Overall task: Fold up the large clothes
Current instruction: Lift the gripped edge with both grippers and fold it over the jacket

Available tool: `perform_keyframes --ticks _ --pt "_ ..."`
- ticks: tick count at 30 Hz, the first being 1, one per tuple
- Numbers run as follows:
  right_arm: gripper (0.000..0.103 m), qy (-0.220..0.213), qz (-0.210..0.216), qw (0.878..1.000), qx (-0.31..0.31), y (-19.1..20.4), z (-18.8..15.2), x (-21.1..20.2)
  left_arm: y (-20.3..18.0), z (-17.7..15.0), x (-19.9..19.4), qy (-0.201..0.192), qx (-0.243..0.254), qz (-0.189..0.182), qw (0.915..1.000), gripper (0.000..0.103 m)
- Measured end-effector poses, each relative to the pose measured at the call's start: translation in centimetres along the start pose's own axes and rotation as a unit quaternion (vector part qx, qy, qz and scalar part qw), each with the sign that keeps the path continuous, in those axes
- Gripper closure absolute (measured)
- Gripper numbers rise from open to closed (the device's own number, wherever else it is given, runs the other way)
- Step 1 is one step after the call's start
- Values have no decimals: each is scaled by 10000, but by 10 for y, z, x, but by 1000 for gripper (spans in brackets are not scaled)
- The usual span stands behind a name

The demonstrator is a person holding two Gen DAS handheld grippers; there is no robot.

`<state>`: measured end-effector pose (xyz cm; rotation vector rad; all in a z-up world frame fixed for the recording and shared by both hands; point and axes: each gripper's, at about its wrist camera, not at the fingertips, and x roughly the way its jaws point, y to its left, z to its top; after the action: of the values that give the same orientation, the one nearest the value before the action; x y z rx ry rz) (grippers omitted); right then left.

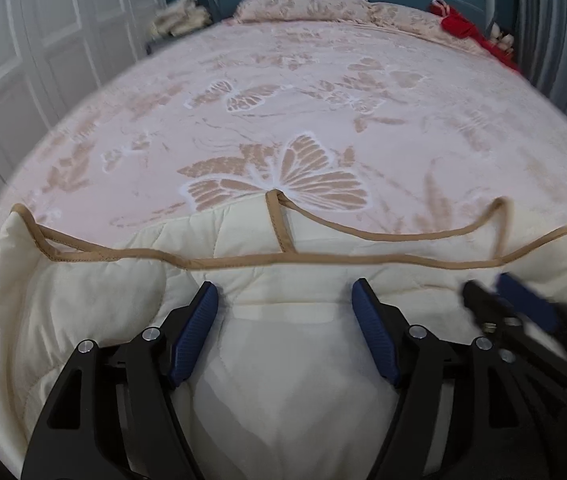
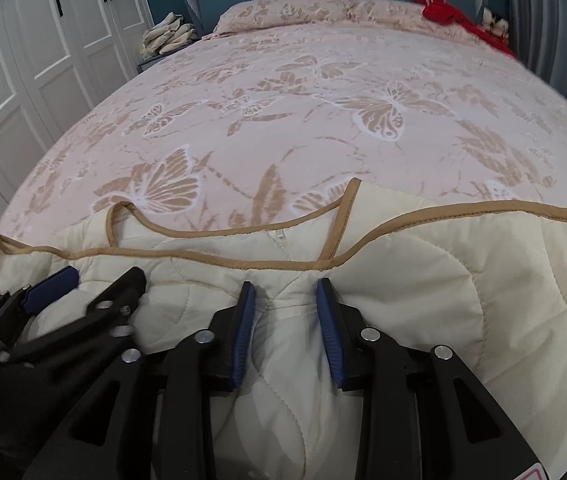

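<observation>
The cream quilted garment (image 1: 123, 280), edged with tan binding (image 1: 243, 261), lies bunched across the near end of the bed (image 1: 283, 100), directly under and ahead of both claws. The left gripper (image 1: 285, 292) is spread wide, with a mound of padding rising between its blue pads (image 1: 195, 332) but not squeezed. The right gripper (image 2: 285, 294), just beside it, is narrower, and a fold of cloth sits between its pads (image 2: 243, 328); it seems to be pinching that fold, though the gap at the tips leaves the firmness of the hold uncertain.

The step in hand looks like gathering the near portion before a fold. The next move likely calls for the left claw to close on the fabric, then for both to lift together and carry the layer forward toward the binding.

The garment's near part runs out of frame beneath the claws, so its overall shape is unclear. In each view the other claw is motion-blurred.
</observation>
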<state>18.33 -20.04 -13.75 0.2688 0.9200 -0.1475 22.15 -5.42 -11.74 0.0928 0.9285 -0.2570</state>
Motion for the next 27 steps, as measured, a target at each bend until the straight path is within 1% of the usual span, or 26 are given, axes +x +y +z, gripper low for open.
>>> perform_keyframes --ticks 1,2,3,4,5,6,7,9,11,13,14,16,19,20,21,23,24,25,26,27 --pt "70 81 62 9999 53 -2 3 -4 7 0 -11 -39 -164 -128 9998 35" --pt "70 202 117 9995 192 -5 7 -15 26 0 -35 -170 -422 -235 9987 31" --pt "68 197 152 9992 311 -8 7 -26 38 -2 -50 -235 -523 -269 9980 27" --pt "67 81 209 9988 436 -11 5 -49 57 -6 -70 -279 -645 -333 9970 21" --pt "64 -8 229 9989 417 -12 0 -71 70 -10 -82 -272 -741 -380 9962 20" --pt "62 -37 219 9993 308 -10 -7 -90 93 -21 -100 -233 -935 -487 9942 20" --pt "62 -48 208 9995 241 -9 -13 -103 113 -32 -112 -157 -1124 -519 9922 18" --pt "61 1 291 9993 251 -6 -32 -125 147 -57 -127 -2 -1548 -562 9863 17" --pt "61 309 488 9979 301 2 -54 -133 175 -84 -137 111 -2094 -626 9758 17" --pt "61 522 518 9970 241 15 -76 -135 195 -110 -142 148 -2550 -695 9643 17" --pt "61 612 461 9970 111 22 -85 -133 198 -118 -141 183 -2631 -674 9622 17" --pt "61 702 310 9970 -84 34 -98 -127 198 -136 -129 440 -2720 -699 9588 18" --pt "61 794 99 9964 -272 42 -105 -115 193 -147 -117 595 -2834 -967 9522 18" --pt "60 853 89 9960 -264 42 -105 -111 188 -147 -115 576 -2858 -1010 9512 18" --pt "60 906 85 9955 -248 42 -104 -107 184 -145 -113 564 -2819 -1069 9518 18" --pt "60 957 68 9952 -202 41 -101 -98 172 -138 -110 595 -2747 -1067 9537 19" --pt "60 968 35 9951 -219 42 -101 -94 170 -136 -109 615 -2750 -1174 9522 22" --pt "59 971 -22 9949 -286 44 -102 -90 168 -136 -110 642 -2773 -1229 9507 30" --pt "59 965 -65 9947 -340 46 -102 -88 164 -133 -110 665 -2799 -1264 9493 41" --pt "58 956 -107 9946 -389 48 -102 -85 161 -130 -113 636 -2759 -1289 9504 46"
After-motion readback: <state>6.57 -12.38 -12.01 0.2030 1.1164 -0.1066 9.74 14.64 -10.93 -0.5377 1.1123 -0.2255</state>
